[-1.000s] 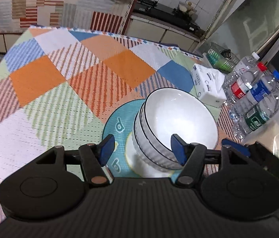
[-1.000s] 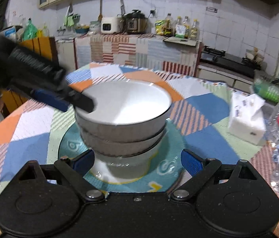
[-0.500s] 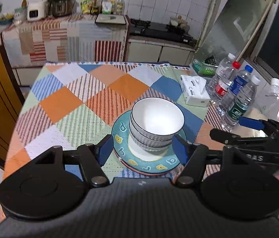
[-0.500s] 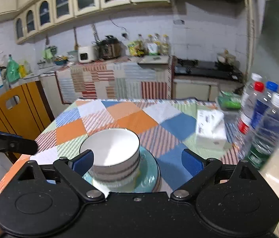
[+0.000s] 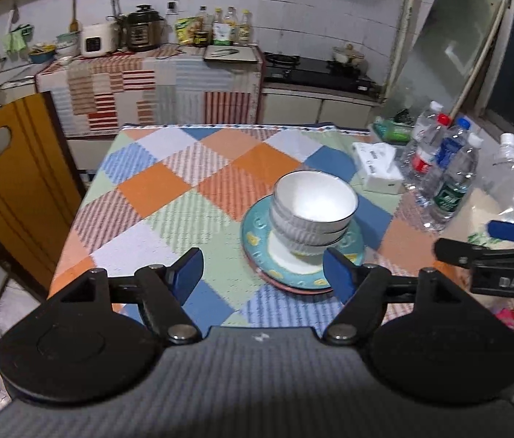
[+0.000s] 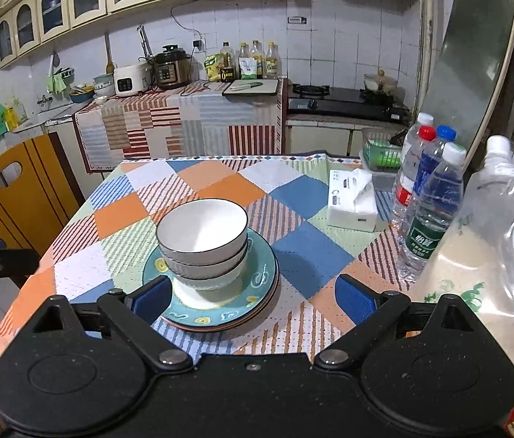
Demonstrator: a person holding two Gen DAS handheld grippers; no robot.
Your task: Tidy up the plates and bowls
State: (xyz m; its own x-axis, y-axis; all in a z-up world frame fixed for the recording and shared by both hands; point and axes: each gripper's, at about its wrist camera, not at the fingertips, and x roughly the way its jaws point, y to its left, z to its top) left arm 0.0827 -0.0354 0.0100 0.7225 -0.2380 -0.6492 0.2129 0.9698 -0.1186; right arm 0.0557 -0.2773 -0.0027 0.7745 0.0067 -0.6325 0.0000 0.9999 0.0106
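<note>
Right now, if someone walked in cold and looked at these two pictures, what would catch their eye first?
Most likely the stack of white bowls nested on the teal patterned plates, near the middle of the table with its bright patchwork tablecloth. Next, the cluster of water bottles and the white tissue pack along the table's right edge. Both grippers hang above the near edge, empty, the left gripper with its fingers opening.

Stacked bowls (image 6: 202,244) sit on plates (image 6: 257,292) between spread fingers (image 6: 353,297).

checkered table (image 6: 293,197) bears stacked plates (image 6: 260,292), tissue pack (image 6: 351,204), water bottles (image 6: 432,211).
</note>
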